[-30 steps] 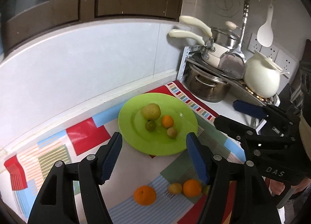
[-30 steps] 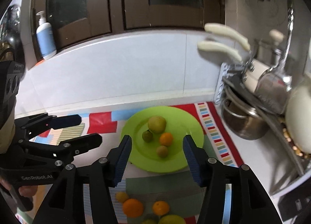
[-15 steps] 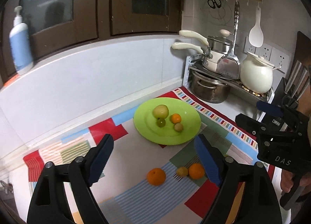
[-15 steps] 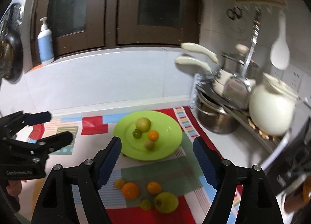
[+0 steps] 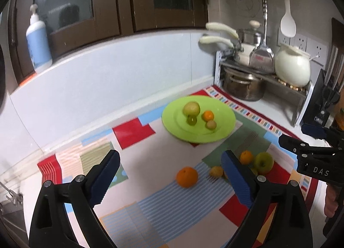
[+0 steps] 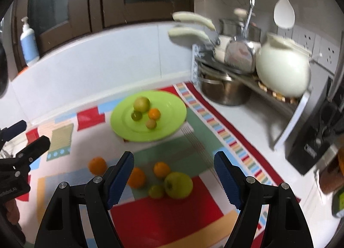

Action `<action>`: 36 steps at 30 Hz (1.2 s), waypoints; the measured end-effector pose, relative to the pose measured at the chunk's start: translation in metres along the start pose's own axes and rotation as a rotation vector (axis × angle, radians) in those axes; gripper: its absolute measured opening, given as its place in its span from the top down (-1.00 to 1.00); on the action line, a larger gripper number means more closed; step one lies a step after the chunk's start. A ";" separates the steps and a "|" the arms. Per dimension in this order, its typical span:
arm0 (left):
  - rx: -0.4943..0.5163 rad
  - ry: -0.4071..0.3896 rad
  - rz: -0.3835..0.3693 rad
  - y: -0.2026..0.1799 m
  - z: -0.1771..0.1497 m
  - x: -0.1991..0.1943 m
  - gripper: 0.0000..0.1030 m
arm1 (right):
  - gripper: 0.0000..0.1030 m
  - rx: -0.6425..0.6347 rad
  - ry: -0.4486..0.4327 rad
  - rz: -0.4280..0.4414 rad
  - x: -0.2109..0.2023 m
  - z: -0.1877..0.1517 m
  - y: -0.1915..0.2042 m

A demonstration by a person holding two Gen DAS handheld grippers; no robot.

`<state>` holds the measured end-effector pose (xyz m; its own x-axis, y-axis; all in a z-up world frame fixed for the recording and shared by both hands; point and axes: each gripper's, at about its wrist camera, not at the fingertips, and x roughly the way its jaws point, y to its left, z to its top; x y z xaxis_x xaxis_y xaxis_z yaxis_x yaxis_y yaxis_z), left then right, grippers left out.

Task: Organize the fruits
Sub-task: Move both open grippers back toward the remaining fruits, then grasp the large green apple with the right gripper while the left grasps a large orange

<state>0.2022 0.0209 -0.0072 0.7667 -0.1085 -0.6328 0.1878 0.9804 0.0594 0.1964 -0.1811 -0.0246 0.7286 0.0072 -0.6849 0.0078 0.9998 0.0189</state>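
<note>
Left gripper (image 5: 169, 174): jaws opening, wide, empty. Right gripper (image 6: 174, 178): jaws wide, empty. Green plate (image 6: 172, 106) with four fruits near backsplash. Loose fruits on patterned mat (image 6: 163, 220): orange (image 5: 187, 177), green apple (image 6: 178, 184). Pot rack (image 6: 286, 106) crowding right edge.

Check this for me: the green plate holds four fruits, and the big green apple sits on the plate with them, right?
Not quite. The green plate does hold four fruits, but the big green apple lies off it on the patterned mat, beside the loose oranges. The right wrist view shows this.
</note>
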 end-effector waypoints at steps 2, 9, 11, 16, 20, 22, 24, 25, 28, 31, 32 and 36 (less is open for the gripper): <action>-0.001 0.025 0.003 0.000 -0.005 0.007 -0.88 | -0.50 0.009 0.028 0.003 0.006 -0.005 -0.002; 0.001 0.124 0.013 0.000 -0.022 0.041 -0.88 | -0.50 0.022 0.102 -0.023 0.031 -0.019 -0.005; 0.009 0.149 0.010 -0.002 -0.027 0.051 -0.88 | -0.50 0.025 0.123 -0.028 0.039 -0.023 -0.006; 0.022 0.198 0.016 -0.002 -0.036 0.075 -0.87 | -0.50 0.035 0.172 -0.041 0.059 -0.031 -0.008; 0.029 0.227 -0.003 -0.003 -0.039 0.091 -0.87 | -0.50 0.034 0.202 -0.056 0.072 -0.034 -0.008; 0.026 0.239 -0.018 -0.004 -0.040 0.099 -0.86 | -0.50 0.034 0.210 -0.054 0.076 -0.034 -0.007; 0.023 0.256 -0.033 -0.005 -0.041 0.106 -0.84 | -0.49 0.040 0.221 -0.050 0.080 -0.035 -0.008; 0.025 0.262 -0.045 -0.006 -0.042 0.109 -0.83 | -0.49 0.044 0.224 -0.052 0.081 -0.036 -0.009; 0.032 0.278 -0.061 -0.010 -0.042 0.116 -0.75 | -0.49 0.063 0.227 -0.052 0.086 -0.036 -0.012; 0.031 0.295 -0.072 -0.012 -0.043 0.123 -0.61 | -0.42 0.084 0.241 -0.037 0.093 -0.037 -0.016; 0.027 0.298 -0.079 -0.013 -0.043 0.126 -0.52 | -0.38 0.092 0.247 -0.031 0.096 -0.037 -0.017; 0.018 0.314 -0.101 -0.015 -0.044 0.133 -0.33 | -0.31 0.098 0.264 -0.027 0.102 -0.040 -0.017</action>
<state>0.2750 -0.0012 -0.1261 0.5178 -0.1464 -0.8429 0.2665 0.9638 -0.0037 0.2434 -0.1964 -0.1238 0.5242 -0.0016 -0.8516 0.1003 0.9932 0.0599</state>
